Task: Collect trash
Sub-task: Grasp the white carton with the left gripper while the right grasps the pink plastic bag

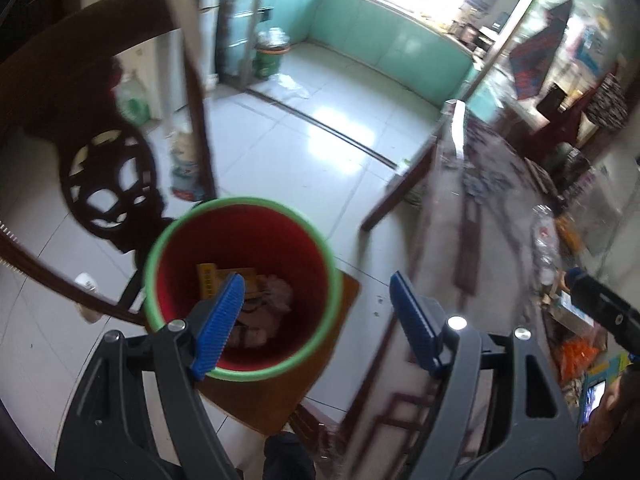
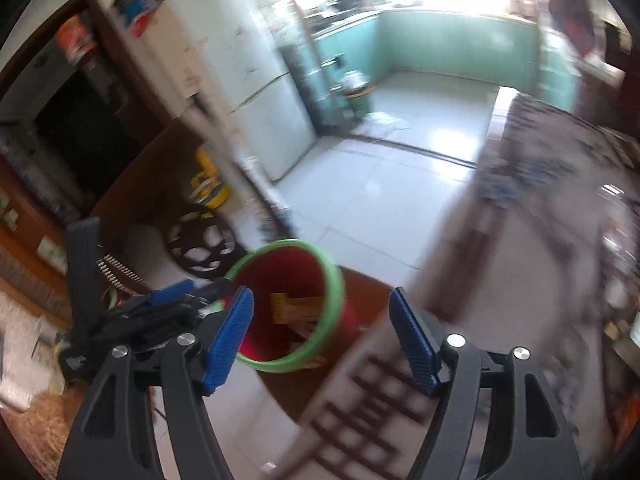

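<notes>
Left gripper (image 1: 316, 308) hangs over the red bin (image 1: 244, 248), jaws wide apart, nothing between them. Its left blue pad (image 1: 218, 320) sits above the bin mouth, the other pad over the floor beside the tabletop edge. Bin has a green rim and stands on a brown mat (image 1: 280, 396) on the white tile floor (image 1: 304, 148). Inside the bin: a yellow box (image 1: 210, 280) and crumpled brownish paper (image 1: 276, 292), lying at the bottom, touching each other.

Right gripper (image 2: 320, 336) also points down toward the same bin (image 2: 280, 276), jaws apart, empty. From the right wrist view the left gripper (image 2: 176, 300) shows at lower left, just beside the bin rim. The yellow box (image 2: 288, 306) is visible inside.

Dark carved wooden chair (image 1: 108, 184) stands behind the bin, near it. Tabletop (image 1: 500, 216) with a patterned cover runs along the right, cluttered; a clear plastic bottle (image 1: 544, 240) lies on it, blurred. White fridge (image 2: 248, 80) stands against the far wall, green cabinets (image 1: 384, 48) beyond. A small green bucket (image 1: 270, 56) sits on the far floor near the cabinets. Both views are motion-blurred, so small tabletop items cannot be told apart.
</notes>
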Demonstrator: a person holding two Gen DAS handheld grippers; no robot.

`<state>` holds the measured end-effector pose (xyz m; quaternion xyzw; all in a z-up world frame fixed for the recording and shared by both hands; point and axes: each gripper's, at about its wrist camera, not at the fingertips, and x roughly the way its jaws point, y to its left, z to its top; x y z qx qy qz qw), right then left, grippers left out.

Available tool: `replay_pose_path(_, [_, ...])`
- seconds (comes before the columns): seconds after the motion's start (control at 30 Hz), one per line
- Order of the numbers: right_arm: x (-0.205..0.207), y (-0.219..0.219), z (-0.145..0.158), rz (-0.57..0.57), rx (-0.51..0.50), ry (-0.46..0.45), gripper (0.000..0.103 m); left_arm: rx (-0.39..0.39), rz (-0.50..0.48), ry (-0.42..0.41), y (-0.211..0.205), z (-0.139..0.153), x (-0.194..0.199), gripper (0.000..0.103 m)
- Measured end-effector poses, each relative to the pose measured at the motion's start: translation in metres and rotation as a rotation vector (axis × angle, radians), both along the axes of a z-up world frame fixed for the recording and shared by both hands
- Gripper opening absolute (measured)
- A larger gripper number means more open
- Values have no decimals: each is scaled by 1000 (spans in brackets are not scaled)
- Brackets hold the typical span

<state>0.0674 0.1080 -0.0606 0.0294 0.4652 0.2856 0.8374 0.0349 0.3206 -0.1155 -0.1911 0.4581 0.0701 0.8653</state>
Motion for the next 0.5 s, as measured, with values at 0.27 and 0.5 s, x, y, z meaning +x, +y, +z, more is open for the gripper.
replay_pose_path(0.27, [-24, -166, 4, -275, -143, -29, 77, -1, -193, -31, -95, 14, 14, 73])
replay_pose_path(0.5, [-29, -339, -7, -574, -171, 6, 77, -49, -265, -22, -188, 19, 7, 73])
